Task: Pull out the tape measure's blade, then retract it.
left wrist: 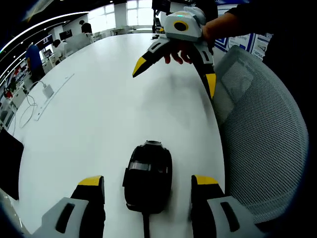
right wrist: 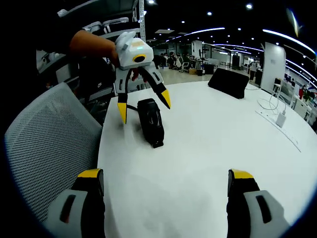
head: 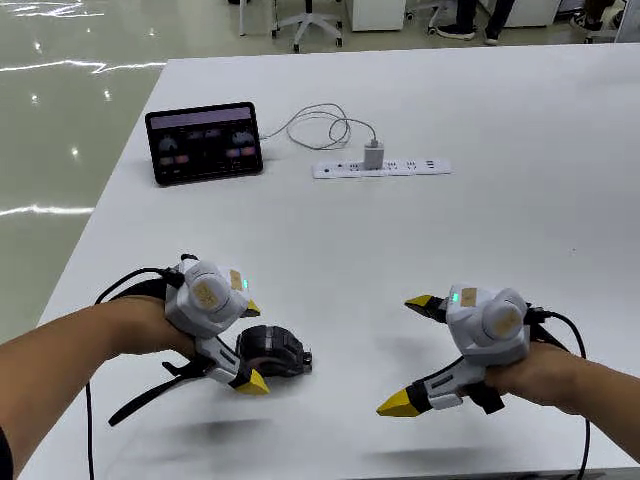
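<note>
A black tape measure [head: 272, 351] lies on the white table [head: 420, 240], its blade retracted. My left gripper [head: 251, 345] stands open around it, one yellow-tipped jaw on each side; in the left gripper view the tape measure [left wrist: 147, 175] sits between the jaws without clear contact. My right gripper [head: 410, 352] is open at the near right, apart from the tape measure and holding nothing. In the right gripper view the tape measure [right wrist: 151, 120] lies ahead with the left gripper [right wrist: 143, 105] straddling it. The right gripper [left wrist: 174, 70] shows far ahead in the left gripper view.
A dark tablet [head: 204, 142] stands at the back left. A white power strip [head: 380, 167] with a plugged charger and looped cable lies at the back centre. A mesh chair back [left wrist: 262, 144] stands beside the table's near edge.
</note>
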### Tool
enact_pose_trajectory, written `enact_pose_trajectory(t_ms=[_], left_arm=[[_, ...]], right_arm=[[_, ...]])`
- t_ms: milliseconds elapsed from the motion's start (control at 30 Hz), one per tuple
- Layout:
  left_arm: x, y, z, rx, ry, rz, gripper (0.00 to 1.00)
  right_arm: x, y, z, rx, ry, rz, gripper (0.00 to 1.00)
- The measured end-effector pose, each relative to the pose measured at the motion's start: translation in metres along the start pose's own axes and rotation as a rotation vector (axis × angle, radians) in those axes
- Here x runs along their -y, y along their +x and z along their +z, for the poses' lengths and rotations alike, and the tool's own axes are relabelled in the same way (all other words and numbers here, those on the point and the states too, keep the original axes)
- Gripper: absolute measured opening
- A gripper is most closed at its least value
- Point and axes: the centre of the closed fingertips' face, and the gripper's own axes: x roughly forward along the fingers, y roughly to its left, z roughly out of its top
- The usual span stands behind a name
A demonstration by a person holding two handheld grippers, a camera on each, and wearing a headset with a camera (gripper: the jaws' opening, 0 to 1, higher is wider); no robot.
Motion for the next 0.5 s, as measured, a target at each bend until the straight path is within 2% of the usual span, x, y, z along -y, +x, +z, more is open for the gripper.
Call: enact_pose_trajectory(t_ms=[133,267,333,400,500], left_arm=[[-0.003,0.006,-0.001,-0.025,0.034,0.006,0.54],[-0.002,0.012,-0.002,-0.046,0.052,-0.011,0.5],[-0.001,0.013,-0.005,-0.074,0.068,-0.015,0.43],[0.0,0.015,-0.006,-0.082,0.069,-0.025,0.37],[-0.001,0.016,-0.007,-0.088,0.091,-0.023,0.36]], right_arm=[[-0.002,0.014,0.008,0.006,-0.01,0.021,0.98],[-0.006,0.029,0.013,-0.001,-0.039,0.055,0.94],[-0.009,0.035,0.015,-0.006,-0.054,0.072,0.91],[-0.013,0.04,0.015,-0.01,-0.072,0.092,0.88],[-0.017,0.047,0.017,-0.023,-0.089,0.108,0.84]])
